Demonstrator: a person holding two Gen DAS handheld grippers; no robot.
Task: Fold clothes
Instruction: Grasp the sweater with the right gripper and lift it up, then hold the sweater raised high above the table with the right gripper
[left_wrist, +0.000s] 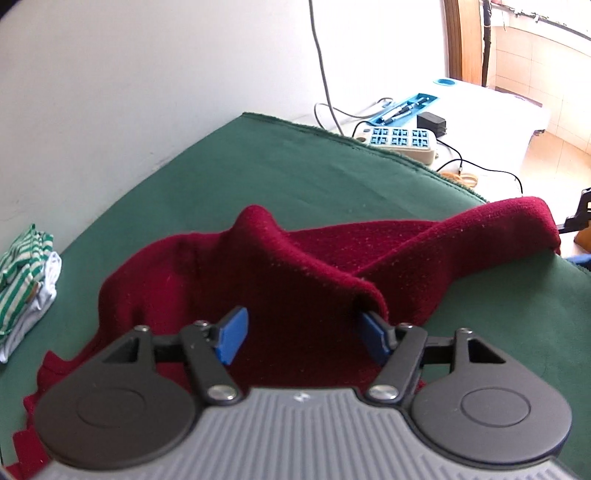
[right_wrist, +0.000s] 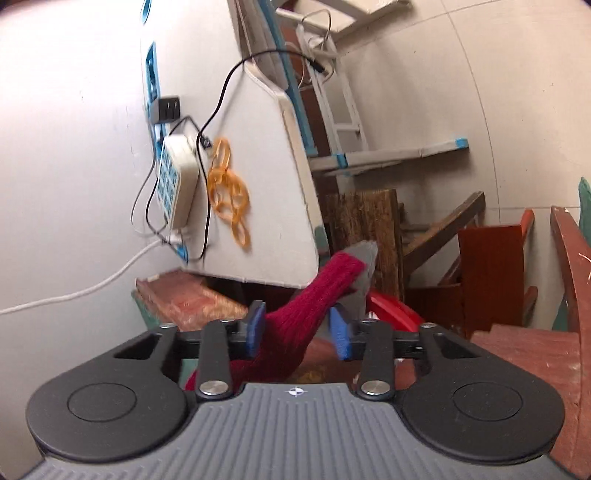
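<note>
A dark red knit sweater (left_wrist: 295, 266) lies rumpled on the green cloth (left_wrist: 295, 166) that covers the table. My left gripper (left_wrist: 304, 332) hovers low over it with its blue pads far apart. A raised fold of the sweater drapes over the tip of the right pad (left_wrist: 373, 334); the left pad is bare. The sweater's far end (left_wrist: 517, 221) is lifted toward the right edge. In the right wrist view, my right gripper (right_wrist: 297, 330) is shut on a red ribbed sleeve (right_wrist: 314, 306), which sticks out past the pads beside a grey flap (right_wrist: 364, 258).
A folded stack of green-striped and white clothes (left_wrist: 26, 266) sits at the left of the cloth. Beyond the cloth's far edge are a power strip (left_wrist: 402, 142), cables, a blue pen tray (left_wrist: 406, 107) and orange rubber bands (right_wrist: 229, 192). Wooden furniture (right_wrist: 491, 266) stands past the table.
</note>
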